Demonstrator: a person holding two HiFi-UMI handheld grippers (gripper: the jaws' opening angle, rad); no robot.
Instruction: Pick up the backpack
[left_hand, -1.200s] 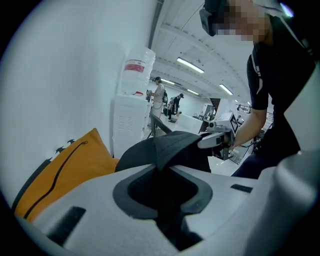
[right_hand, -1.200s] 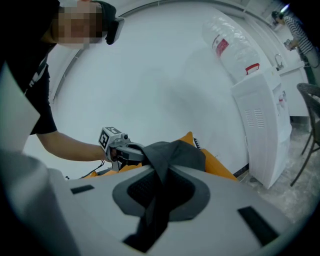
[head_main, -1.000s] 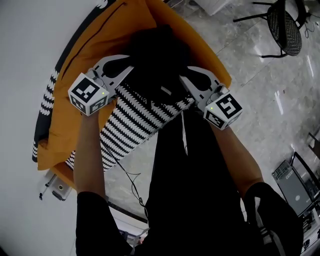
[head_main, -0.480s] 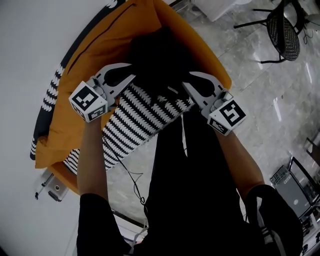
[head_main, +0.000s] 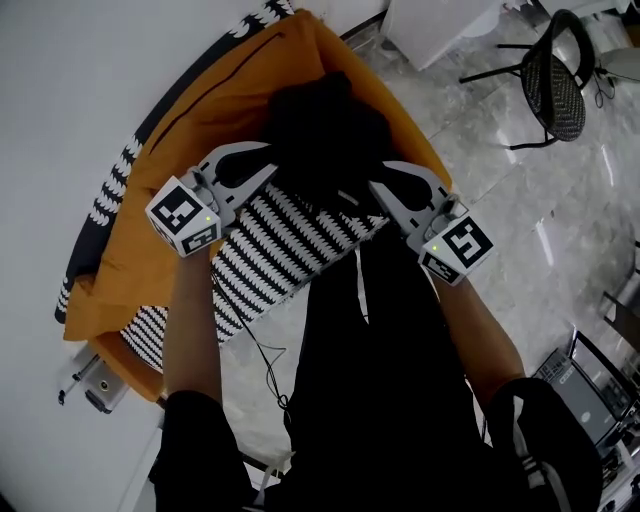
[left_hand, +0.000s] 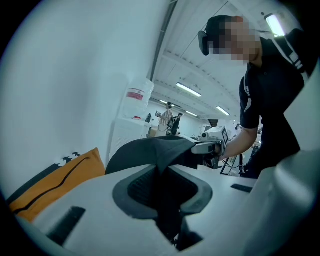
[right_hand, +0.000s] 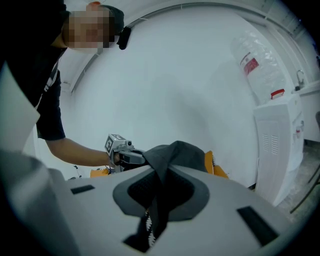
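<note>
The black backpack (head_main: 325, 130), at upper centre of the head view, is held from both sides. One fold of its fabric is clamped in the left gripper (head_main: 258, 163) and another, beside a zip, in the right gripper (head_main: 385, 178). Over the past second both grippers have been raised together and the bag drawn up above the orange cushion (head_main: 190, 120) and striped cloth (head_main: 270, 250), so the lift is judged well under way, though full clearance cannot be confirmed.
</note>
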